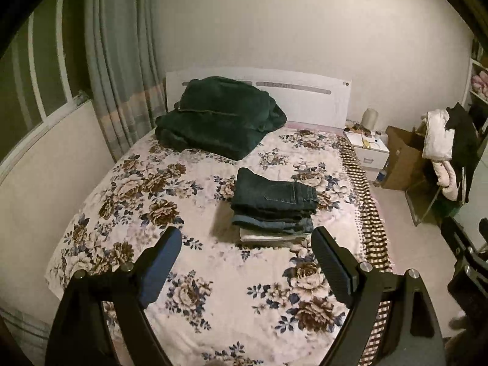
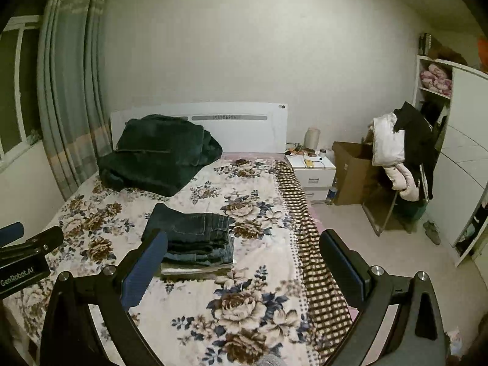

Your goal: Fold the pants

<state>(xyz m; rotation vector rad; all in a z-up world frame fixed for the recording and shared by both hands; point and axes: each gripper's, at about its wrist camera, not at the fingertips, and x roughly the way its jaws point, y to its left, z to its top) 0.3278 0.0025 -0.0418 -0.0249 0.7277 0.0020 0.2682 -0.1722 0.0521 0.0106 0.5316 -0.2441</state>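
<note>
A stack of folded pants [image 1: 274, 207] lies in the middle of the bed with the floral sheet [image 1: 198, 274]; dark jeans are on top, lighter jeans and a pale pair below. The stack also shows in the right wrist view [image 2: 192, 238]. My left gripper [image 1: 247, 244] is open and empty, held above the near part of the bed, short of the stack. My right gripper [image 2: 244, 247] is open and empty, above the bed's near right part. The left gripper's body shows at the left edge of the right wrist view [image 2: 27, 253].
A dark green folded blanket [image 1: 219, 116] lies by the white headboard [image 1: 305, 97]. A checkered cloth [image 2: 317, 259] runs down the bed's right edge. A nightstand [image 2: 311, 167], cardboard box [image 2: 350, 177], clothes on a rack [image 2: 402, 149] and wardrobe [image 2: 463, 158] stand to the right.
</note>
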